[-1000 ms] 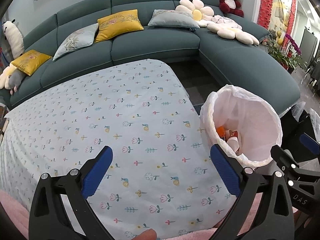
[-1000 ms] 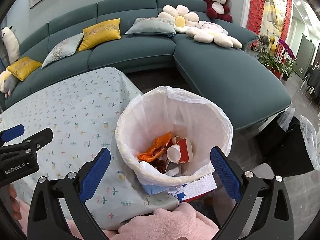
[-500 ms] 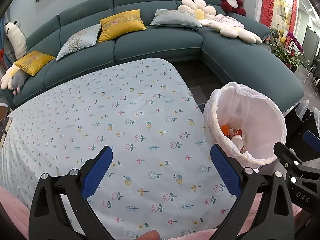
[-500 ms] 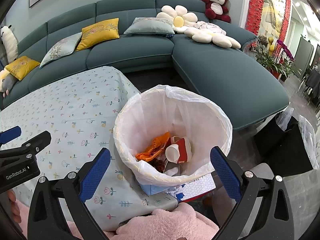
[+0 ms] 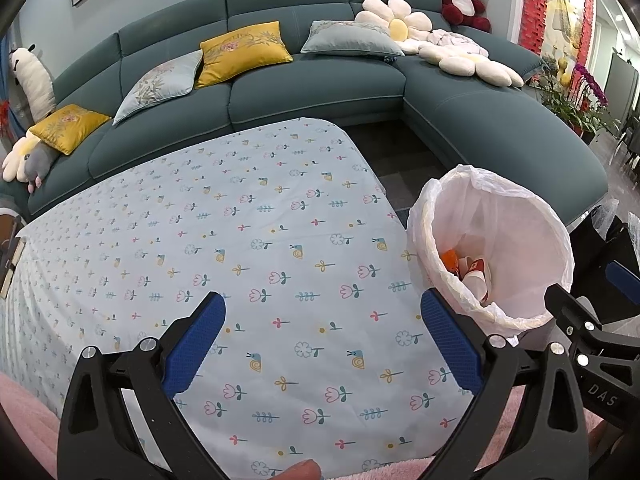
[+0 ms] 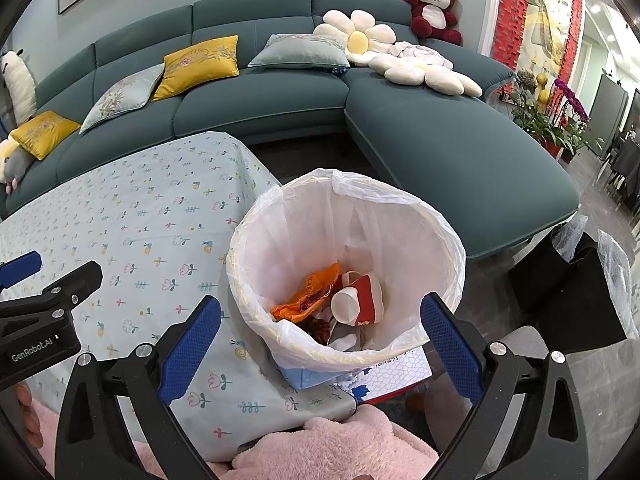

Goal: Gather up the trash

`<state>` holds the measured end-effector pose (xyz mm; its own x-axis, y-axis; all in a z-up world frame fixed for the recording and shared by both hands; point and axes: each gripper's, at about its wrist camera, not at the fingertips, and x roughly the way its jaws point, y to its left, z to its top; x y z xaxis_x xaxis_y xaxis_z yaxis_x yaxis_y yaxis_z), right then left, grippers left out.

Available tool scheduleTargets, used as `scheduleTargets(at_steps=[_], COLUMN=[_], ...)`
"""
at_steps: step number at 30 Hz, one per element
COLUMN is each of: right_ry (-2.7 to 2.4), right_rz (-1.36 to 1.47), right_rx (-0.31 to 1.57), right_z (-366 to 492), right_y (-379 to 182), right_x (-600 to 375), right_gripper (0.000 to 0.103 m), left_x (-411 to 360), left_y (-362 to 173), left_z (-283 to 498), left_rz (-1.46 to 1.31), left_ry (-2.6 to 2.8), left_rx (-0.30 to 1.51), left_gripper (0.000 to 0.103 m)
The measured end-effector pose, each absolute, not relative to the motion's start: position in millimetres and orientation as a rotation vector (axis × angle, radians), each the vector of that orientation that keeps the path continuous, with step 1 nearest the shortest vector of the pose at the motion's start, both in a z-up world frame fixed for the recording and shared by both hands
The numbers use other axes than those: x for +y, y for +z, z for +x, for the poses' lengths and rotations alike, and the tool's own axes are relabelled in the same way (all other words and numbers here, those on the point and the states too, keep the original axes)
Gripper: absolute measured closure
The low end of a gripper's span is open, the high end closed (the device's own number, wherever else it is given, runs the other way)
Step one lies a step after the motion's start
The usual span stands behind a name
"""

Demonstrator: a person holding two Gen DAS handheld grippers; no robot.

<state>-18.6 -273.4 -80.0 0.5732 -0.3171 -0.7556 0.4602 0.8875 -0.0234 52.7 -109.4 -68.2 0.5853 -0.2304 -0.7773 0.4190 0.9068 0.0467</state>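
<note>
Both tools are spread wide and grip nothing: the left tool (image 5: 322,340) hangs over the flower-print cloth on the bench (image 5: 248,240), the right tool (image 6: 320,330) above the bin (image 6: 448,240). The trash, an orange wrapper (image 6: 306,296) and a red-and-white cup (image 6: 358,300), lies inside the bin's white liner just beside the bench edge.

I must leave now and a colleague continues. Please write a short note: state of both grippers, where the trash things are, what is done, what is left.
Left gripper: open, holds nothing, over the tablecloth.
Right gripper: open, holds nothing, over the lined bin at the table's right edge.
Trash: orange wrapper and red-and-white cup lie in the bin.
Done: no trash visible on the table.
Left: probably nothing; check out of view.
</note>
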Motion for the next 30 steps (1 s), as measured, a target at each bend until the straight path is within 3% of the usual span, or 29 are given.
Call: scheduleTargets(at_steps=[30], right_ry=[-0.465], right_rz=[0.188], right_rx=[0.853], right_z=[-19.3], right_y=[-84.0], right_x=[-275.5], right_gripper=[0.007], left_x=[-116.6], left_y=[-64.9], left_z=[49.6], left_rz=[0.261], left_ry=[-0.399], left_rx=[0.864], left_gripper=[0.009])
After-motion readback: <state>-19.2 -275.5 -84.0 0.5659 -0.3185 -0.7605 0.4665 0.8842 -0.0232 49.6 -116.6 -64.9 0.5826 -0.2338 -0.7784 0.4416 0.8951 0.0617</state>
